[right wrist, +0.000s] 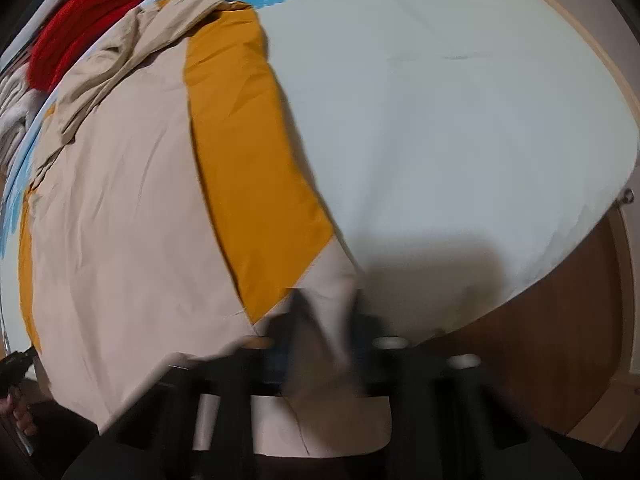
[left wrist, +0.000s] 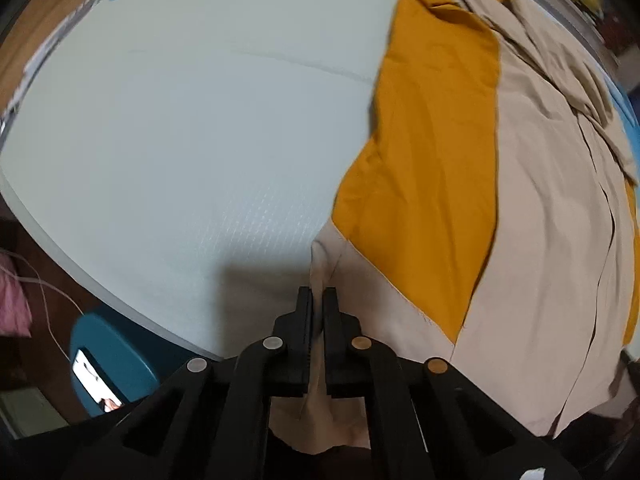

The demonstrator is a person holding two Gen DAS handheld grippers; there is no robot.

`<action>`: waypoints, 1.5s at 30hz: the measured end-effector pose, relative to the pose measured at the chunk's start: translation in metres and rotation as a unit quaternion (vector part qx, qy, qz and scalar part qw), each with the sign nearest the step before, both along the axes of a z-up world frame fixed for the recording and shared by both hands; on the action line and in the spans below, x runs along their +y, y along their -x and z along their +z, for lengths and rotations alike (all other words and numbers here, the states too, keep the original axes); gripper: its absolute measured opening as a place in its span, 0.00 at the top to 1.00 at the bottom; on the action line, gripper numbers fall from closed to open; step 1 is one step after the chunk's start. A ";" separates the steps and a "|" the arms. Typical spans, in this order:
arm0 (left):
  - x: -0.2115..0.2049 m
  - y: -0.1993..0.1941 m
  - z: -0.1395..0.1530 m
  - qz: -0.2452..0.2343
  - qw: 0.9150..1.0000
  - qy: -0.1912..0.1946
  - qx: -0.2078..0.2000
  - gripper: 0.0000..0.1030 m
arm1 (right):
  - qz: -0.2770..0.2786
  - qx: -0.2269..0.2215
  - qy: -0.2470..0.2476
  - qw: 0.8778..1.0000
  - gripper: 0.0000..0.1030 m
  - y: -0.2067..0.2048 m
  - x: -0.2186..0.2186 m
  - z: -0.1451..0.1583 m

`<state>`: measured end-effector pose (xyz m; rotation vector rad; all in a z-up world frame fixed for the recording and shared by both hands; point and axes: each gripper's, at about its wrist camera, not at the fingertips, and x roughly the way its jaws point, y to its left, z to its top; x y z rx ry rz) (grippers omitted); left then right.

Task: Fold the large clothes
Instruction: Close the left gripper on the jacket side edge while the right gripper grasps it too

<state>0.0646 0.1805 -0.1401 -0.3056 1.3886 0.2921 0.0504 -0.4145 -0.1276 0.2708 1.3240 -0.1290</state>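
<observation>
Here the beige-and-mustard garment [left wrist: 520, 200] is lying spread over the right part of a pale mattress [left wrist: 180, 120], its near hem draping off the front edge. The left gripper [left wrist: 318, 296] is pinching a beige corner fold of that hem, its jaws pressed together on the cloth. The right gripper [right wrist: 326, 312] is smeared by blur, but beige fabric is running up between its fingers and it seems to be clamping on the hem too.

The cloth is looking light, thin and limp, so it is likely sagging and sliding wherever it is unsupported; corners and seamed hem edges are probably offering the firmest hold, taken well apart to keep the panel taut.

What kind of garment this is remains unclear: its far end is bunching near a red knit item [right wrist: 88, 16], and the overhanging hem is being cut off behind the grippers.
</observation>
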 end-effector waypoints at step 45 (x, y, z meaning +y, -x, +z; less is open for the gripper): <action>-0.012 0.012 0.030 -0.014 0.997 0.067 -0.042 0.99 | -0.012 -0.026 -0.035 0.999 0.97 0.014 -0.002 0.027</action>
